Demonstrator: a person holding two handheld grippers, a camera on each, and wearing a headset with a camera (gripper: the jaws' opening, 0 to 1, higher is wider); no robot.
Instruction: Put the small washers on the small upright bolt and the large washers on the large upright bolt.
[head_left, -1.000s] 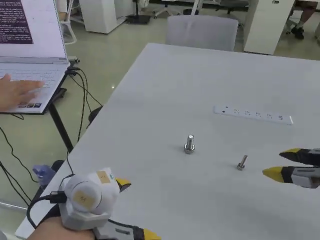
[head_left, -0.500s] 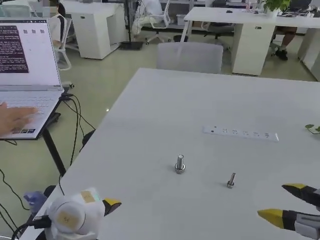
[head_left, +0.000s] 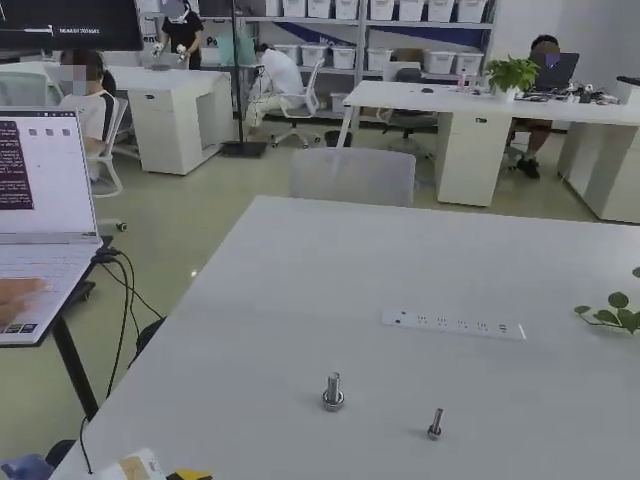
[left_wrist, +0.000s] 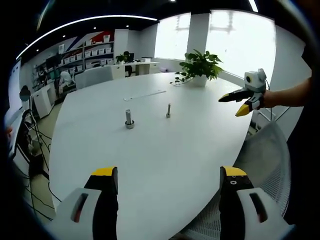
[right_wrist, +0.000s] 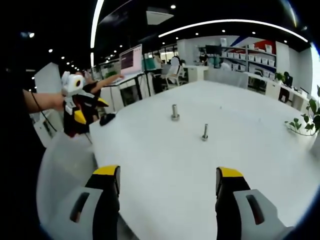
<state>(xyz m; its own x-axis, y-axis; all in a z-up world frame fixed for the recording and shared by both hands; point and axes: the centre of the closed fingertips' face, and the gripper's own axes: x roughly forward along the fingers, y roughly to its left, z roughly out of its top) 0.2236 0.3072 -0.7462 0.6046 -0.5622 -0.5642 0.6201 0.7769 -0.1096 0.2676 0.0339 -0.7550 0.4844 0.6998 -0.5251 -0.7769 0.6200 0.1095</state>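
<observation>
Two bolts stand upright on the white table (head_left: 300, 300). The large bolt (head_left: 333, 392) is on the left, on a wider base. The thin small bolt (head_left: 435, 424) is to its right. My left gripper (left_wrist: 167, 186) is open and empty, held back over the table's near edge, with the large bolt (left_wrist: 129, 119) and small bolt (left_wrist: 168, 110) far ahead. My right gripper (right_wrist: 167, 186) is also open and empty, well short of the large bolt (right_wrist: 175, 112) and small bolt (right_wrist: 205, 132). Each gripper sees the other: right gripper (left_wrist: 240, 102), left gripper (right_wrist: 80, 110).
A white power strip (head_left: 453, 323) lies beyond the bolts. A potted plant (left_wrist: 200, 65) stands at the table's far right. A grey chair (head_left: 352, 177) is at the far edge. An open laptop (head_left: 40, 200) sits on a stand to the left, with cables below.
The head camera has tilted up, so the bolts sit lower in the picture. Both grippers have drawn back toward the near edge and dropped out at the bottom. The bolts have not moved.
</observation>
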